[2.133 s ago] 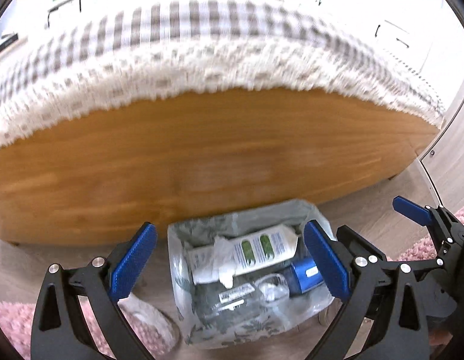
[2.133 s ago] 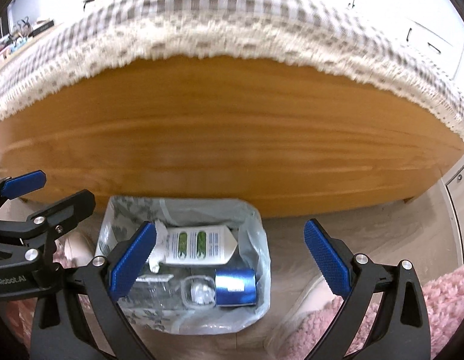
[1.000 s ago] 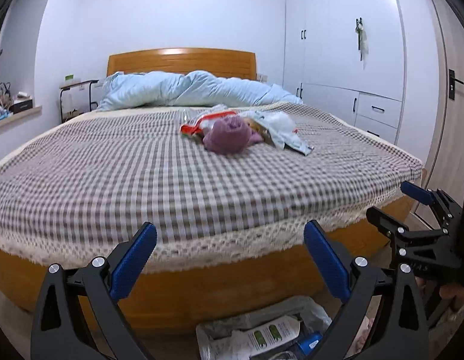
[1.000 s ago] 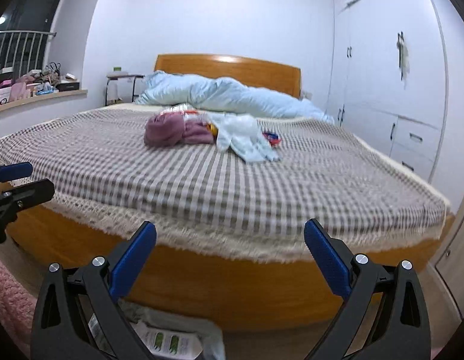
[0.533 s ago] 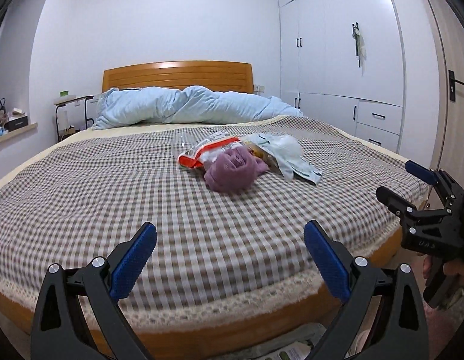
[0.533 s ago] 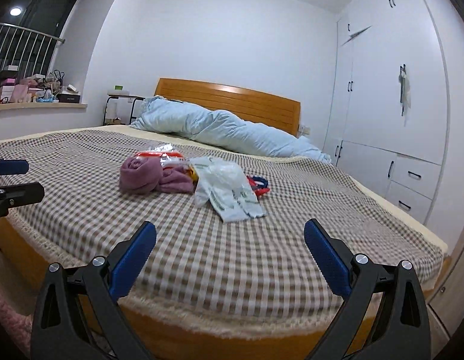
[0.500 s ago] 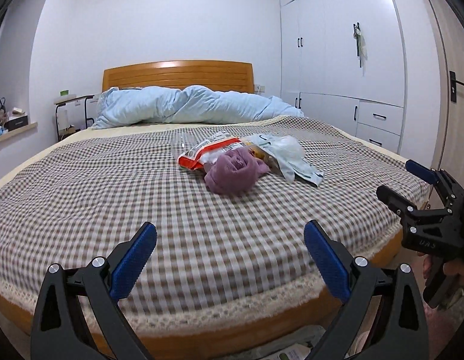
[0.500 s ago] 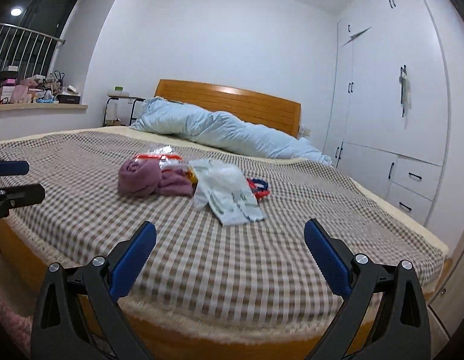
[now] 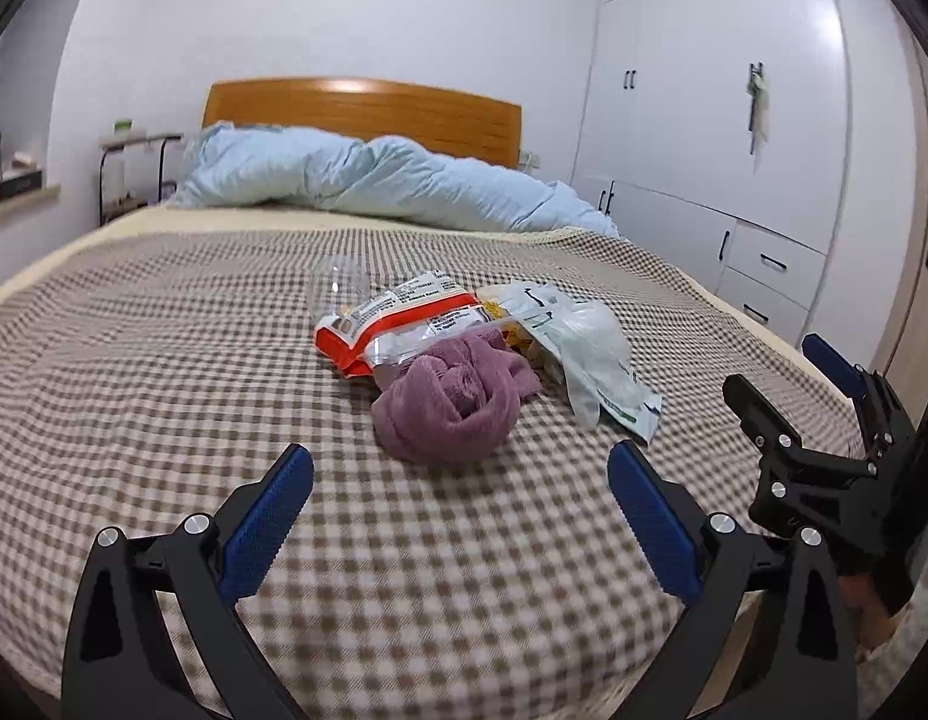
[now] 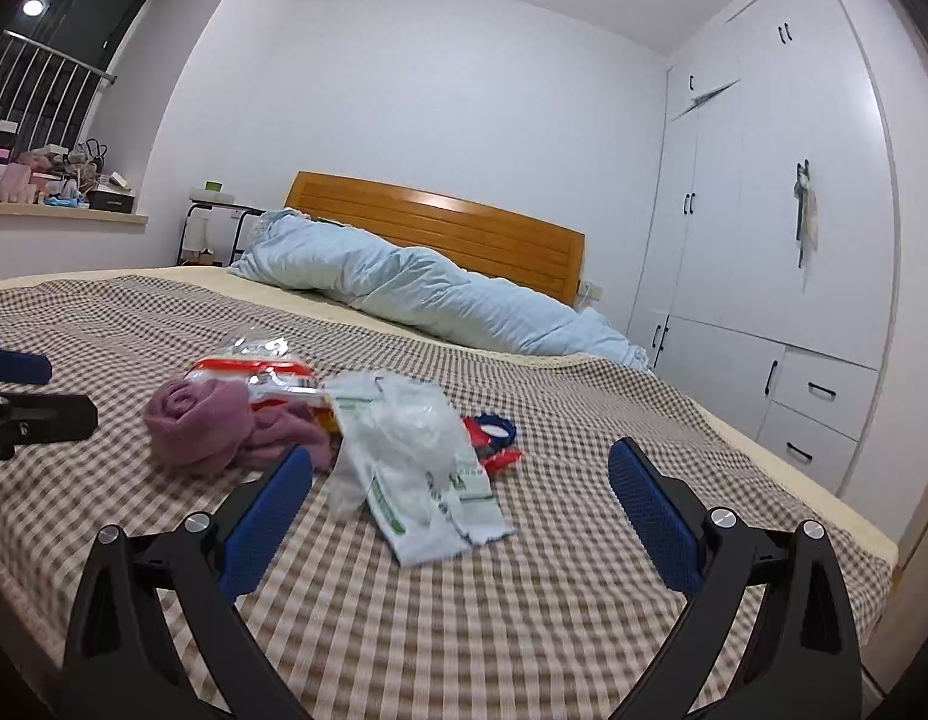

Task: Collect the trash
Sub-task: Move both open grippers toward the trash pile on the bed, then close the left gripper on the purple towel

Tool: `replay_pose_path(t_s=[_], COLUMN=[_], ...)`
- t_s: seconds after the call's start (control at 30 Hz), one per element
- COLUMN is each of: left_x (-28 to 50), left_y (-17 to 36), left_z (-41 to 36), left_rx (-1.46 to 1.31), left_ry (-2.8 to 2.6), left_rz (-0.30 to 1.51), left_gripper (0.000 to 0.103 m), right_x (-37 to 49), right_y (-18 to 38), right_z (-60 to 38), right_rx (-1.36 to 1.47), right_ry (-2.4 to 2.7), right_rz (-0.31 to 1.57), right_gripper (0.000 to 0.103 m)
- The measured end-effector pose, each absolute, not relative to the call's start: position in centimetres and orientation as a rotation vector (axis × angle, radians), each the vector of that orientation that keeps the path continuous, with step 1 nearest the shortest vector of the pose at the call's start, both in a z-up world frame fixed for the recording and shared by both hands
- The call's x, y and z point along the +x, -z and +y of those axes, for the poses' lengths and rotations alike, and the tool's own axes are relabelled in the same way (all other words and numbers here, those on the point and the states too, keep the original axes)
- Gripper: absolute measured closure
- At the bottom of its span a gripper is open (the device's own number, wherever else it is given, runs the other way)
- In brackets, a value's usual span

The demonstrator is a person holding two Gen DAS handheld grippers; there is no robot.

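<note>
While both the left gripper (image 9: 461,492) and right gripper (image 10: 461,489) hover wide open and empty over the bed's (image 9: 164,360) foot edge, the wrappers (image 10: 416,468) lie mid-bed; best reach past the purple cloth (image 9: 452,402), pinching only plastic.

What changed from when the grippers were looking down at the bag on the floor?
Both grippers lifted away from the floor bag and now face the bed top, nearing the pile: purple towel, red-and-white snack wrapper and white plastic bag. The left gripper and right gripper took hold of nothing; their jaws stayed wide open. The pile has not been touched.
</note>
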State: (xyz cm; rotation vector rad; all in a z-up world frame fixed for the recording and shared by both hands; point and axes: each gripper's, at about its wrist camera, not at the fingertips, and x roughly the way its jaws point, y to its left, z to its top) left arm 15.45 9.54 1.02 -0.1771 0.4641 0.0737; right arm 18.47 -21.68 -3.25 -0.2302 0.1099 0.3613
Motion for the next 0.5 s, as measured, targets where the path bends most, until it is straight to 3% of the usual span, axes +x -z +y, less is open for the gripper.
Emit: replay_pose_path(t_s=[0.5], left_x=[25.4], left_y=[-0.3], left_z=[10.8], left_rx=[-0.328], left_ry=[-0.147], left_rz=[0.602], left_gripper=[0.008], right_x=[24.0], right_y=[1.7], right_z=[-23.2], right_rx=[-0.101], right_ry=[-0.228], right_rz=[0.171], right_gripper=[0.008])
